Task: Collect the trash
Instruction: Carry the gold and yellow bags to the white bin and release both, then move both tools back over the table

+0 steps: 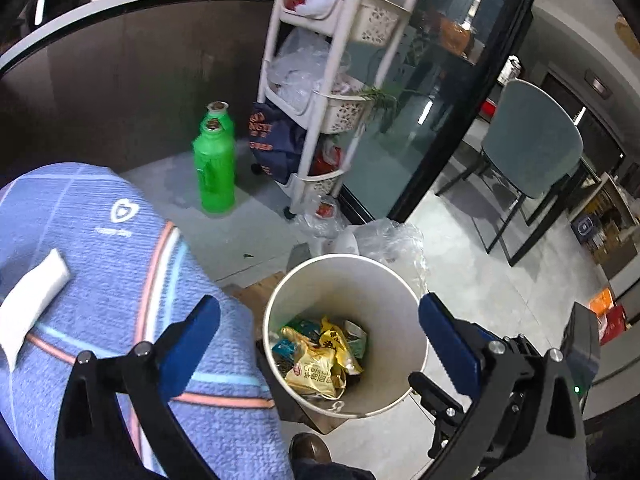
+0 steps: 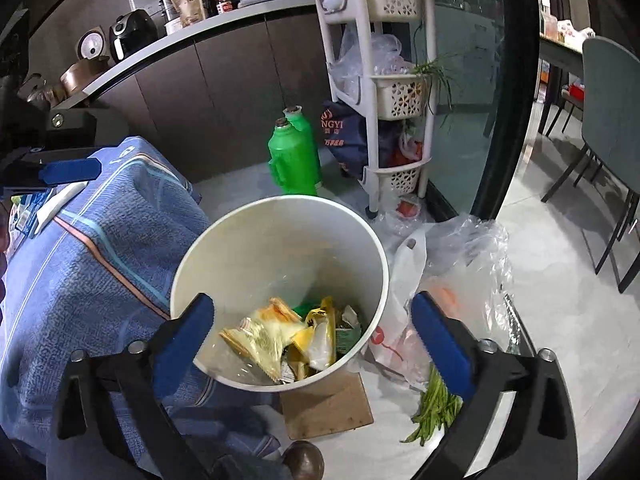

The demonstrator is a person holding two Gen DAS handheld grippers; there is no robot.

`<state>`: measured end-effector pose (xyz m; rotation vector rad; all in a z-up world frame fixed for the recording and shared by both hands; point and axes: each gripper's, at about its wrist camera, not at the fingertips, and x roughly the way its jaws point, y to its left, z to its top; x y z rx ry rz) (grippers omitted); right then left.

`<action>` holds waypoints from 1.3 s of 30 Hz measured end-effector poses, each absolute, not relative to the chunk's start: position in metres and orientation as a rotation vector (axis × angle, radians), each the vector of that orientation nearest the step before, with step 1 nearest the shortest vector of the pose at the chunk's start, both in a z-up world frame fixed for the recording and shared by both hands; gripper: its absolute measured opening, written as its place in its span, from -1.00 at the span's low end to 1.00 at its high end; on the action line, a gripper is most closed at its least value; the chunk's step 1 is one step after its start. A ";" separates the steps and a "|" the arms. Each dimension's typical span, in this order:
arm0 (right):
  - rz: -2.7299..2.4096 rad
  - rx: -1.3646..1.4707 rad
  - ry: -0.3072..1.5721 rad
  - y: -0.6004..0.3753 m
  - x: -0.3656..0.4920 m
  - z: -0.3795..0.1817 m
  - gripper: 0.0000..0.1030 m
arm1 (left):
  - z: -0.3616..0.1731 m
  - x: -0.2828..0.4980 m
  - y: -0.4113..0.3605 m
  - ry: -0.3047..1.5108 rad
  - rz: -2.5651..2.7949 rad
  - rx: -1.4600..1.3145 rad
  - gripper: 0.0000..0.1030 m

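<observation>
Trash wrappers (image 2: 280,336) lie in a crumpled heap at the bottom of the white bin (image 2: 224,248), gold and yellow snack packets mostly, so that's where the collecting is ending up. And look, both tools hang right over the mouth of it: the left gripper (image 1: 320,340) with its blue fingers spread wide apart, nothing between them, and the right gripper (image 2: 312,336) just the same, fingers wide, empty, tilted down into the opening. That placing makes sense to me, anything let go from there falls straight in rather than on the floor.

The bin stands on the floor tight beside a blue towel-covered surface (image 2: 80,280) (handy, no reaching across the room), with a bit of cardboard (image 2: 326,408) tucked under its near edge. Off to the side, plastic bags (image 2: 460,264) sprawl on the tiles and a bunch of green beans (image 2: 434,404) lies next to them, whether those count as rubbish I can't say. A white strip of something (image 1: 32,300) rests on the towel; that may be the next pick. Green bottles (image 1: 214,164) stand further back by the white rack (image 1: 320,100), well out of the way.
</observation>
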<state>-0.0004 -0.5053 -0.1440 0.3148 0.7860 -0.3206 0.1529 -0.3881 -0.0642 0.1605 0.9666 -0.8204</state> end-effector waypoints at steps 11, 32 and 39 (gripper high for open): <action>-0.259 0.310 0.741 -0.471 -0.003 -0.102 0.83 | -0.018 0.140 -0.325 0.904 -0.757 0.076 0.93; 0.117 0.240 0.679 -0.315 0.043 -0.009 0.81 | 0.021 0.136 -0.039 0.805 -0.375 -0.104 0.93; 0.148 0.208 0.773 -0.264 0.086 -0.018 0.35 | 0.007 0.166 0.020 0.802 -0.303 -0.133 0.91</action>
